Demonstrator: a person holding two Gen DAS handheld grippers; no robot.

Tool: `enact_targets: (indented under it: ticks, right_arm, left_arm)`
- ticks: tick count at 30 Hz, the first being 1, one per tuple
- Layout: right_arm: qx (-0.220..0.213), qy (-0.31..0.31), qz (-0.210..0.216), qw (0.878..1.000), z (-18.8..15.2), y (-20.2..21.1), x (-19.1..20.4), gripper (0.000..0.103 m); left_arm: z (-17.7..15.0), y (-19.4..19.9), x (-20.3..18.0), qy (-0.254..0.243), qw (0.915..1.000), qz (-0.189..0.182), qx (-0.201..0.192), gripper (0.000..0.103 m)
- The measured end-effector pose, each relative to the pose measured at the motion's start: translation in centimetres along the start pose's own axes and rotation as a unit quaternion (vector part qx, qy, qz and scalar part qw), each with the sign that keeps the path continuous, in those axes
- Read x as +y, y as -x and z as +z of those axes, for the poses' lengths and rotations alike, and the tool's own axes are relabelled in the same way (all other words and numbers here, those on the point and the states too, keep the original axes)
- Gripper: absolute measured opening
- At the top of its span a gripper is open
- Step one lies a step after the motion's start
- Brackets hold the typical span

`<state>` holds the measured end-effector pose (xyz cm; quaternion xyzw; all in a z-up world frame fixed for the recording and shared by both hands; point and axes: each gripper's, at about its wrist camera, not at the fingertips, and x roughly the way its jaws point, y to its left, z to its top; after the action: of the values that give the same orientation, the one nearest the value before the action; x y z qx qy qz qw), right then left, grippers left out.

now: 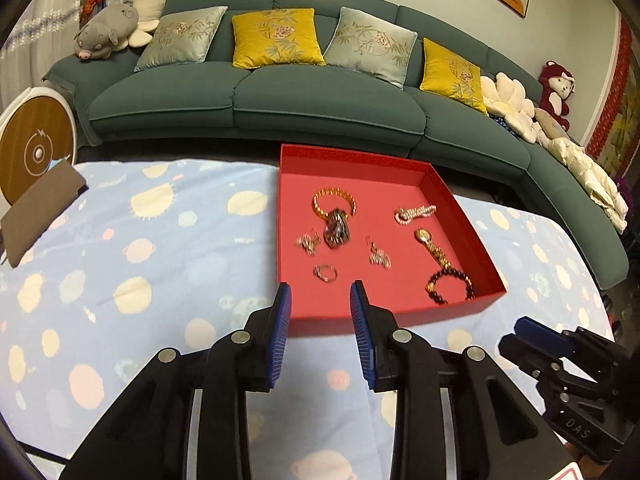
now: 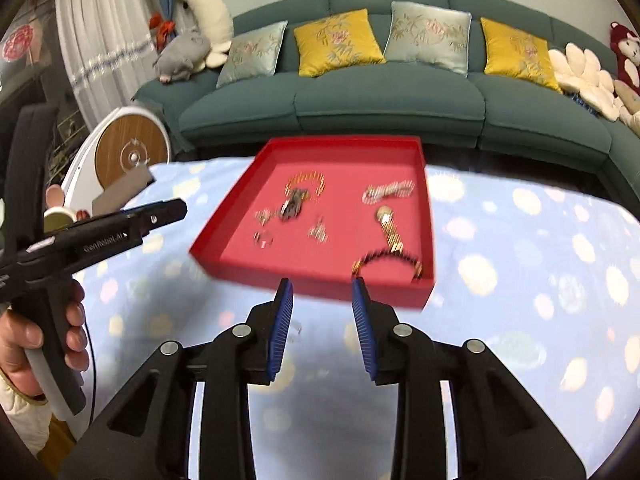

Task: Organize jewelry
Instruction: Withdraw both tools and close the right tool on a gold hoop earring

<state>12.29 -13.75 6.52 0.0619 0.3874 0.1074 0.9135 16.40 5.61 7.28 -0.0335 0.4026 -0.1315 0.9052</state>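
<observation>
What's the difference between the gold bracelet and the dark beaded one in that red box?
The gold bracelet is bright yellow metal links at the far side of the red box; the dark beaded bracelet is a string of round, near-black beads in the near right corner. A dark pendant overlaps the gold one; the beaded one lies clear. Both are open loops lying flat.

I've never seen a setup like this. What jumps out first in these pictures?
A bright red tray sits on a blue spotted cloth, with jewelry scattered inside: a gold bracelet, a gold watch and a dark bead bracelet. Two open grippers with blue pads hover before it, the left gripper and the right gripper. Behind stretches a green sofa.
</observation>
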Motion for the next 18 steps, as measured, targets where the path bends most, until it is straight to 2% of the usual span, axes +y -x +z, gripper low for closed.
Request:
enact_targets:
  ticks: [4, 9, 18]
  right_arm:
    - [0.015, 0.016, -0.006, 1.000, -1.4, -1.8, 1.0, 0.030]
    - [0.030, 0.024, -0.014, 0.999, -1.9, -4.5, 1.8, 0.030]
    - [0.049, 0.051, -0.026, 0.997, -2.4, -7.4, 3.4, 0.030]
  left_arm:
    - [-2.8, 0.1, 0.3, 0.005, 0.9998, 0.001, 0.020, 0.029]
    - [-4.6, -0.9, 0.6, -0.012, 0.9992, 0.010, 0.037, 0.029]
    - [-5.4, -1.9, 1.6, -0.009, 0.9986, 0.012, 0.051, 0.029]
